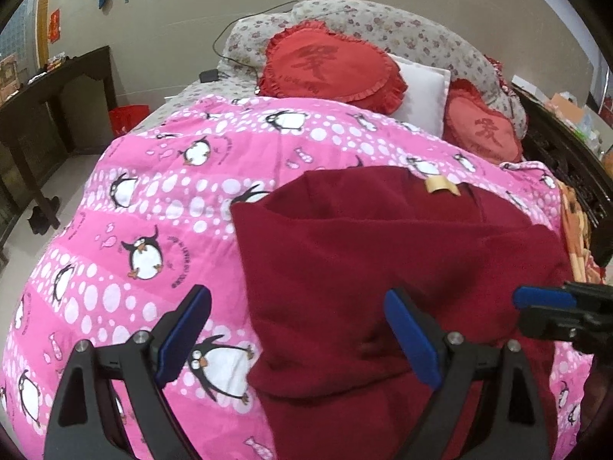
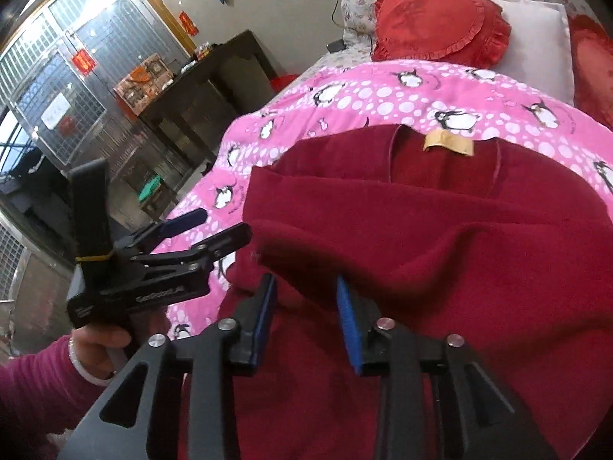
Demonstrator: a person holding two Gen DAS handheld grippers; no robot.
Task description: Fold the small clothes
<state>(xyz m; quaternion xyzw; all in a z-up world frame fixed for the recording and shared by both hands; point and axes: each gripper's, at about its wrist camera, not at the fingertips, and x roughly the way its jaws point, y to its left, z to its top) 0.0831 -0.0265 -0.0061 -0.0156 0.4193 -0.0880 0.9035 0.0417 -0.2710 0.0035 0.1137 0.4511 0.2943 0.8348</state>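
Observation:
A dark red garment (image 1: 383,253) lies partly folded on the pink penguin quilt (image 1: 161,199), with its tan neck label (image 1: 440,186) at the far side. It also shows in the right wrist view (image 2: 440,253) with the label (image 2: 448,142). My left gripper (image 1: 299,329) is open, its jaws straddling the garment's near left edge, holding nothing. It also shows in the right wrist view (image 2: 214,226), open. My right gripper (image 2: 306,314) is open just above the garment's near fold. Its blue fingertip (image 1: 544,297) shows at the right edge of the left wrist view.
Two red heart cushions (image 1: 329,65) and a white pillow (image 1: 421,96) lie at the bed's head against floral pillows (image 1: 402,27). A dark wooden table (image 1: 46,107) stands left of the bed. A dark bed frame (image 1: 567,153) runs along the right.

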